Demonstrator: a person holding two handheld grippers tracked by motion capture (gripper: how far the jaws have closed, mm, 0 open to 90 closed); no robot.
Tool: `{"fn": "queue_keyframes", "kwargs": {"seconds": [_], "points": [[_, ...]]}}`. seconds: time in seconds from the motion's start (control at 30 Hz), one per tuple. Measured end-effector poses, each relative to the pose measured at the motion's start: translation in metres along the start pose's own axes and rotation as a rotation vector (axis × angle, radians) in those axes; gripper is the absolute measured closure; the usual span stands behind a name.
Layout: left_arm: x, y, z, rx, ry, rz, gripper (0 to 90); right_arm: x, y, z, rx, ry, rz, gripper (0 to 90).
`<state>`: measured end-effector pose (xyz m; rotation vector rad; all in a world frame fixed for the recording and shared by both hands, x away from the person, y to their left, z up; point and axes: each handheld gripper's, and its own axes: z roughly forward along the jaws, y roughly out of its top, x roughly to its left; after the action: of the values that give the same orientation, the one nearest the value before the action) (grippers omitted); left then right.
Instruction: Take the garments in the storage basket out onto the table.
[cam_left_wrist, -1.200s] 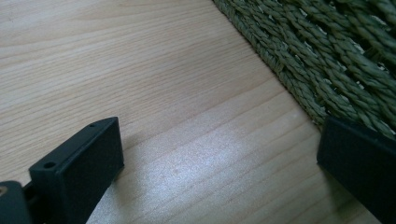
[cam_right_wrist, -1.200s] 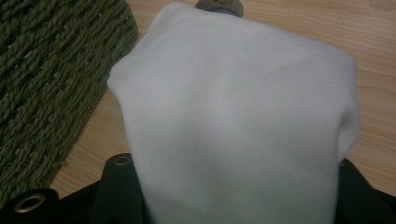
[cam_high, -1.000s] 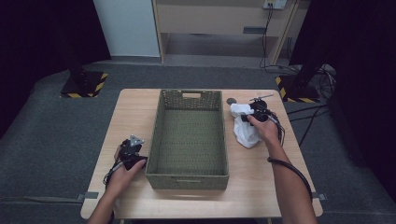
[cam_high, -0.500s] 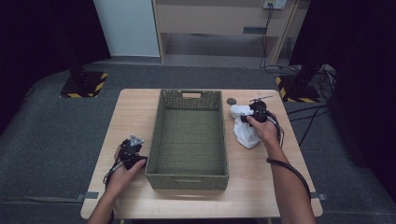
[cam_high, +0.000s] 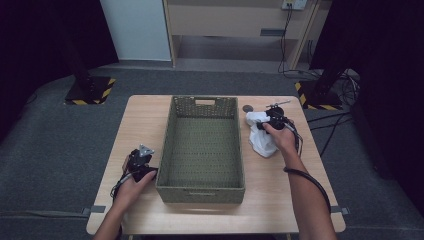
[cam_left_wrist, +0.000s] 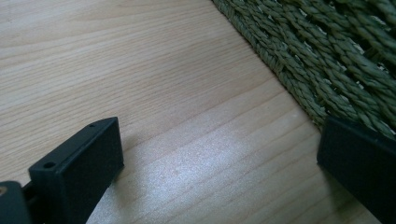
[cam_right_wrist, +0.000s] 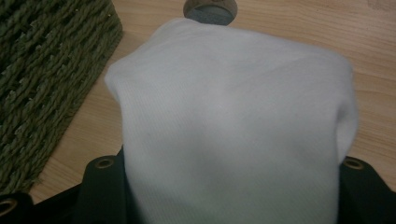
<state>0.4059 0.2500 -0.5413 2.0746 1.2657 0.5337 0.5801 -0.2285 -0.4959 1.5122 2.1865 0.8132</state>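
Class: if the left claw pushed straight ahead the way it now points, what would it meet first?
Probably the bare wooden table: the left claw tilts down at it, open. The green woven basket lies just to one side.

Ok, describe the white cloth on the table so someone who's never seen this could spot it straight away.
Start at the green woven basket in the middle of the wooden table. Just off its right wall, near the far end, lies the white cloth, bunched between the right gripper's jaws. It is the one soft, bright white thing; the small dark round disc beyond it is flat and hard.
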Motion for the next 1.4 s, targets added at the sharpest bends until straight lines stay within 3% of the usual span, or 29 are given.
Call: {"fn": "queue_keyframes", "kwargs": {"seconds": [0.13, 0.33, 0.67, 1.1, 1.4], "points": [[0.0, 0.0, 0.0, 0.0, 0.0, 0.0, 0.0, -0.0009, 0.0011, 0.0017, 0.011, -0.006, 0.003, 36.2], [0.0, 0.0, 0.0, 0.0, 0.0, 0.0, 0.0, -0.0025, 0.0004, 0.0047, 0.033, 0.008, 0.011, 23.5], [0.0, 0.0, 0.0, 0.0, 0.0, 0.0, 0.0, -0.001, -0.001, 0.0071, 0.01, 0.003, 0.049, 5.8], [0.0, 0.0, 0.0, 0.0, 0.0, 0.001, 0.0, -0.0034, -0.008, 0.0088, 0.013, -0.008, 0.095, 4.6], [0.0, 0.0, 0.0, 0.0, 0.0, 0.0, 0.0, -0.0025, -0.0071, 0.0009, 0.018, -0.009, 0.091, 4.0]]}}
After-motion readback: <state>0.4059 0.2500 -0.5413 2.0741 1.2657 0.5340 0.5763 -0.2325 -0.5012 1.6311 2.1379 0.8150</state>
